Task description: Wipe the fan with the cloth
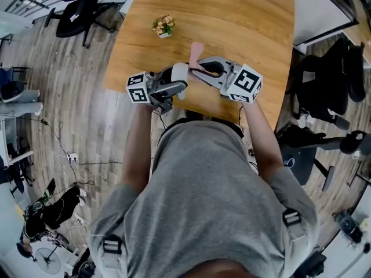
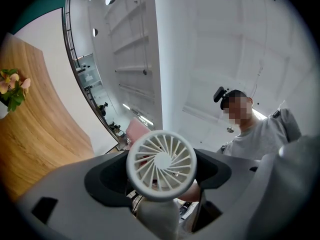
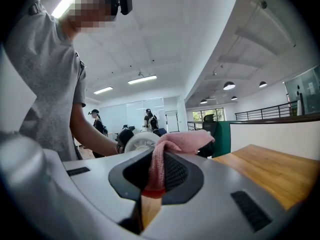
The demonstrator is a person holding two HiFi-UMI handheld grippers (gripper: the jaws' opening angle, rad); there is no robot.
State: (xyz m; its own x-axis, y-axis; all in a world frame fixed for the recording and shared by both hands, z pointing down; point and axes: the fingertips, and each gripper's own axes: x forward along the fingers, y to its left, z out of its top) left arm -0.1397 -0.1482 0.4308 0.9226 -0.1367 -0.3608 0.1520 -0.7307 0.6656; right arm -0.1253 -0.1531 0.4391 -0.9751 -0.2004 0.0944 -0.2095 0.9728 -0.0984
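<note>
A small white hand fan (image 2: 161,164) with a round spoked grille stands upright between the jaws of my left gripper (image 2: 159,176), which is shut on its handle (image 2: 157,219). In the head view the fan (image 1: 179,74) is held above the near edge of the table. My right gripper (image 3: 157,176) is shut on a pink knitted cloth (image 3: 172,146), which drapes over the jaw tips. The cloth (image 1: 196,52) sticks up just right of the fan, and its free end is close to the fan's head (image 3: 140,141). I cannot tell whether they touch.
A wooden table (image 1: 243,22) carries a small pot of flowers (image 1: 164,25) near its far left side. Black office chairs stand to the right (image 1: 324,80) and far left (image 1: 75,10). Cables lie on the floor at left (image 1: 69,155). Two people stand far off (image 3: 97,121).
</note>
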